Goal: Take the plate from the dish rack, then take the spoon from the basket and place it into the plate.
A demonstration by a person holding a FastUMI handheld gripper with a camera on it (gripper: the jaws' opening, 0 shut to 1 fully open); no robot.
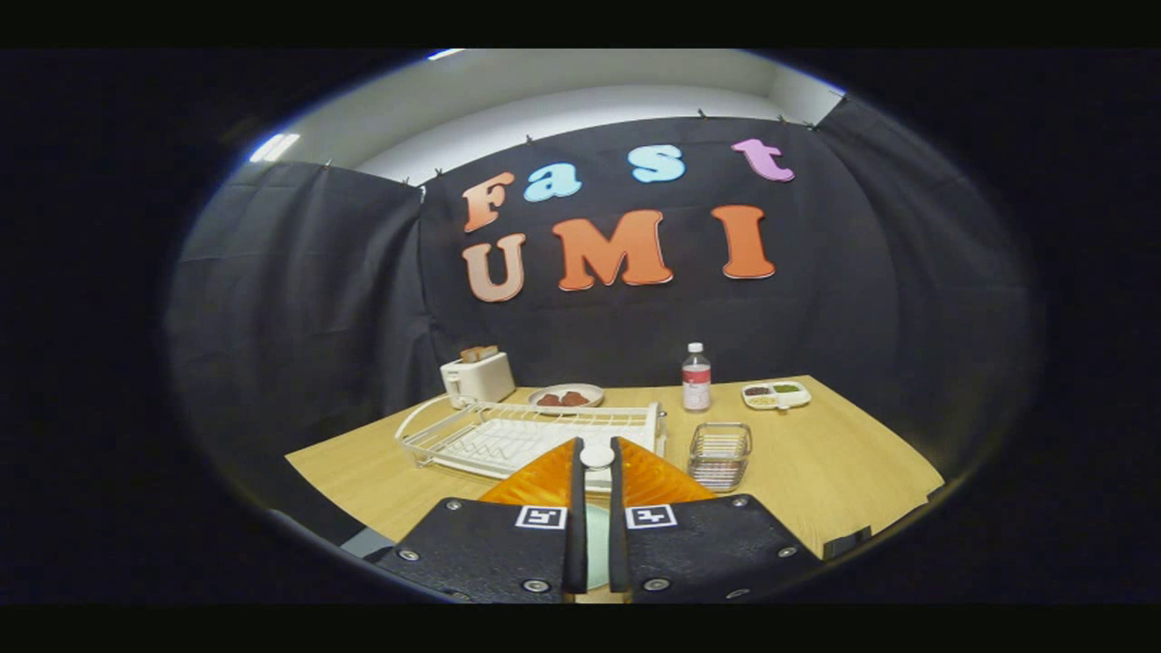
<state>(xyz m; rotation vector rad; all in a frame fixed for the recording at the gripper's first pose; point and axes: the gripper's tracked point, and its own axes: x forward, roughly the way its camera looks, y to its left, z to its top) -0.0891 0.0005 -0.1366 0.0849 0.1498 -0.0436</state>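
Fingers (596,453) clamped on spoon (596,456) (handle end), above table's (834,462) near edge.

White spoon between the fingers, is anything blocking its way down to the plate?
Nothing visible does. The gripper is shut on the white spoon, and the pale green plate shows through the finger gap right beneath it.

Wooden table (843,462) (black cloth walls (299,299))

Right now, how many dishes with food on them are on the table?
2. A round plate holding brown pieces sits behind the dish rack, beside the toaster. A divided tray sits right of the bottle. The hand-held gripper hides some tabletop.
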